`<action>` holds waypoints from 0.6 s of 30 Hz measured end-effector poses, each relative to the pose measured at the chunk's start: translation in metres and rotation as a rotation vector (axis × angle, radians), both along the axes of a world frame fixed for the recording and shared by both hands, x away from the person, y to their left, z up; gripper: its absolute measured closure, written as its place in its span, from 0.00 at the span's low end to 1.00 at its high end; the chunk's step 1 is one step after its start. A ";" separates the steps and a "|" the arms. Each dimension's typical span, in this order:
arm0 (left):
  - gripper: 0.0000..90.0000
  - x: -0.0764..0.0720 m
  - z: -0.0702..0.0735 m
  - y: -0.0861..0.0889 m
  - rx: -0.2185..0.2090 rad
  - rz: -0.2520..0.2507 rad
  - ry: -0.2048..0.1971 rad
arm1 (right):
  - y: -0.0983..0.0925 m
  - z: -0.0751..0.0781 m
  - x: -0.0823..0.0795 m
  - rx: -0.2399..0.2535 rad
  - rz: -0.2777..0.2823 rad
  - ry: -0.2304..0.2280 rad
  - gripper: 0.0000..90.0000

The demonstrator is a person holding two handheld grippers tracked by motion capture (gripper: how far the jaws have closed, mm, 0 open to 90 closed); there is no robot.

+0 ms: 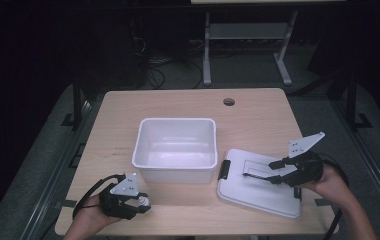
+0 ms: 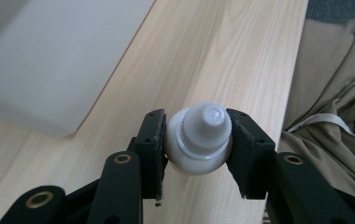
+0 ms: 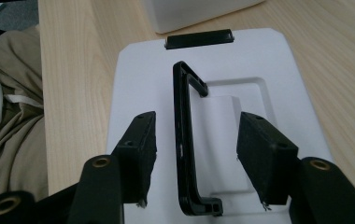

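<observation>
Gripping a small white bottle (image 2: pixel 199 140) by its sides, the left claw (image 2: pixel 197 140) sits low near the tabletop's (image 1: pixel 258 107) near edge. Right claw (image 3: pixel 194 149) spread wide, straddling the raised black handle (image 3: pixel 185 140) of the lid (image 1: pixel 258 192). White bin (image 1: pixel 175 148) empty, just beside the lid.

Your light wooden table (image 1: pixel 258 107) carries a white bin (image 1: pixel 175 149) ahead of your left gripper (image 1: pixel 137 204) and a flat white lid (image 1: pixel 258 187) beneath your right gripper (image 1: pixel 273 171).
</observation>
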State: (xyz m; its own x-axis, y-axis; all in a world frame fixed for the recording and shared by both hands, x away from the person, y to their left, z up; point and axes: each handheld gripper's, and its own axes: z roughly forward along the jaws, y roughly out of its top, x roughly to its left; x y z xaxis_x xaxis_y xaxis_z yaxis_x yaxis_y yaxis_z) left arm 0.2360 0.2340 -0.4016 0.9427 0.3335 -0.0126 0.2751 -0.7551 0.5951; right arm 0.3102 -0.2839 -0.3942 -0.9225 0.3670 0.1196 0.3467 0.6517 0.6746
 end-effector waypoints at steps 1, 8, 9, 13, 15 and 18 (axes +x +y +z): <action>0.66 0.000 0.002 0.001 -0.001 0.000 -0.002 | 0.000 0.000 0.000 -0.001 0.000 0.000 0.52; 0.66 -0.002 0.017 0.007 -0.001 0.006 -0.014 | 0.001 0.001 0.000 -0.003 -0.003 0.004 0.52; 0.66 -0.002 0.020 0.008 0.001 0.001 -0.016 | 0.001 0.001 0.000 -0.004 -0.002 0.004 0.52; 0.66 -0.002 0.028 0.011 -0.002 0.002 -0.023 | 0.001 0.001 0.000 -0.007 -0.005 0.003 0.52; 0.66 -0.003 0.033 0.013 -0.005 0.007 -0.026 | 0.001 0.002 0.000 -0.007 -0.002 -0.001 0.52; 0.66 -0.002 0.039 0.015 0.003 0.007 -0.030 | 0.001 0.003 0.000 -0.008 -0.001 -0.003 0.52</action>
